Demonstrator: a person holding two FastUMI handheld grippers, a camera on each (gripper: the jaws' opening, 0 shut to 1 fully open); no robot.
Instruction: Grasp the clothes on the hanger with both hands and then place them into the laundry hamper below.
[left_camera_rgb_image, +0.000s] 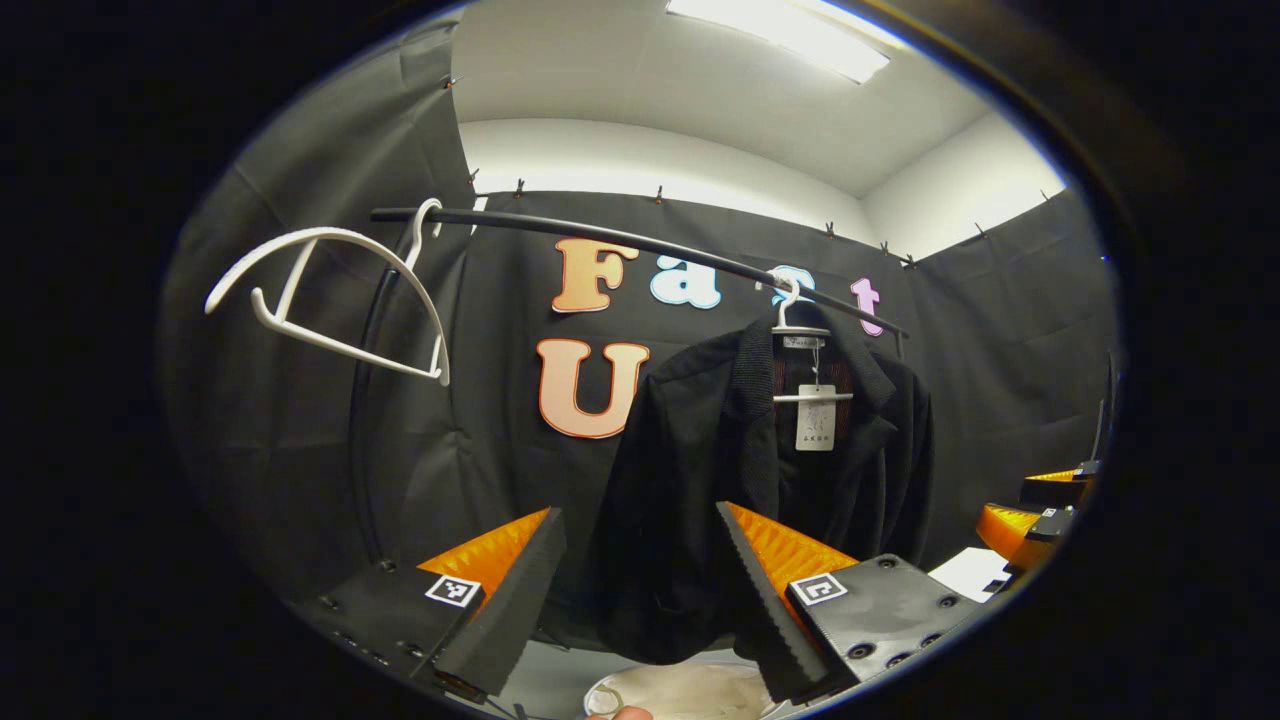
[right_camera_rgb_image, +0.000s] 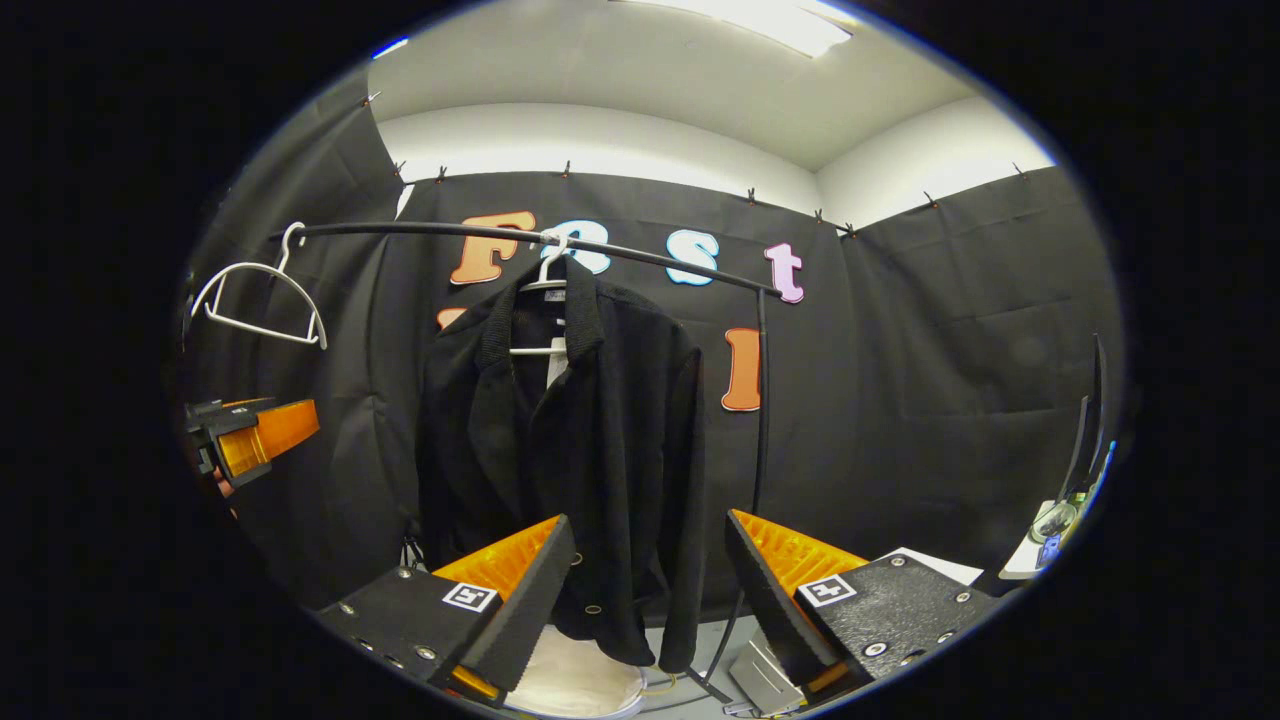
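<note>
1. Hanging mid-frame in the left gripper view: black jacket (left_camera_rgb_image: 740, 480) on a white hanger (left_camera_rgb_image: 800, 330), hooked on the black rail (left_camera_rgb_image: 620, 238) that arcs from upper left to right of centre. White tag (left_camera_rgb_image: 815, 418) dangles at the open collar.
2. Left gripper (left_camera_rgb_image: 640, 590) sits at the bottom of that view, fingers spread wide, nothing between them. Jacket hem shows in the gap, farther back; no contact visible.
3. Empty white hanger (left_camera_rgb_image: 330, 300) hangs tilted at the upper left end of the rail, well apart from the jacket.
4. Laundry hamper (left_camera_rgb_image: 680, 690): pale rim and light lining at bottom centre, under the jacket hem. A fingertip (left_camera_rgb_image: 620, 713) shows at the very bottom edge.
5. Right gripper also shows at the far right edge of the left gripper view, partly cut off.
6. Right gripper view: jacket (right_camera_rgb_image: 570, 450) hangs left of centre, collar open, hanger (right_camera_rgb_image: 545, 275) on the rail (right_camera_rgb_image: 520, 235). Empty hanger (right_camera_rgb_image: 260, 295) at upper left.
7. Right gripper (right_camera_rgb_image: 650, 590) at the bottom of its own view, fingers spread wide, holding nothing. Jacket's lower edge shows just behind the left-hand finger; cannot tell whether they touch.
8. Hamper (right_camera_rgb_image: 580, 680) appears as a pale patch at bottom centre, below the jacket.
9. Left gripper also shows at the left edge of the right gripper view, beside the jacket sleeve, apart from it.
</note>
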